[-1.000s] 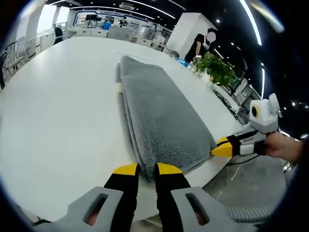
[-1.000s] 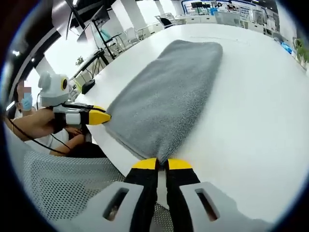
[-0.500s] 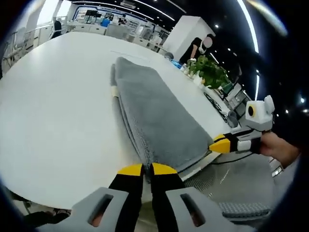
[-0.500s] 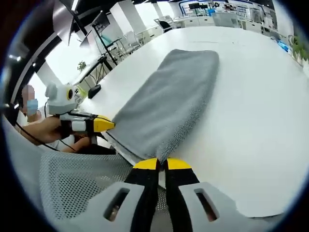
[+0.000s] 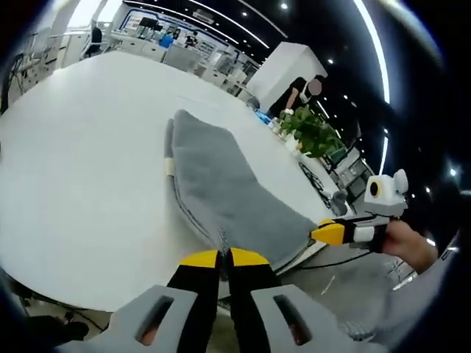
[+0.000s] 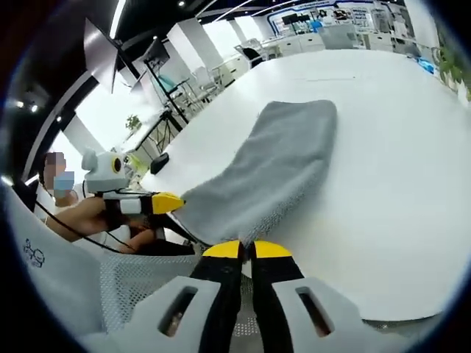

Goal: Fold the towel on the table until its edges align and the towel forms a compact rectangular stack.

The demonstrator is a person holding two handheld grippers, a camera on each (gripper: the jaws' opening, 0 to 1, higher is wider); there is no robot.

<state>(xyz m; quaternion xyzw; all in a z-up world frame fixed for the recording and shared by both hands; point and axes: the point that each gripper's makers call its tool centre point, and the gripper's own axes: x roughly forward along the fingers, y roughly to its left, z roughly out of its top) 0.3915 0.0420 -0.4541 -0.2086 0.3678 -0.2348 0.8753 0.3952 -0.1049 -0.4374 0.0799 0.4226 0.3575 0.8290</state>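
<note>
Towel [image 5: 221, 198] near edge now lifted off the worktop [image 5: 81, 184]; your left tool [image 5: 222, 257] and right tool [image 6: 246, 250] each clamp a corner, next fold starting.

Each claw [image 5: 224, 258] [image 6: 246, 250] has black jaws capped with yellow tips on a pale grey slotted body. The hand-held right claw [image 5: 329, 232] and left claw [image 6: 166, 201] have white housings; black cables trail below.

Grey towel [image 5: 221, 191] folded lengthwise, near end lifted off white table [image 5: 81, 169], far end resting flat
</note>
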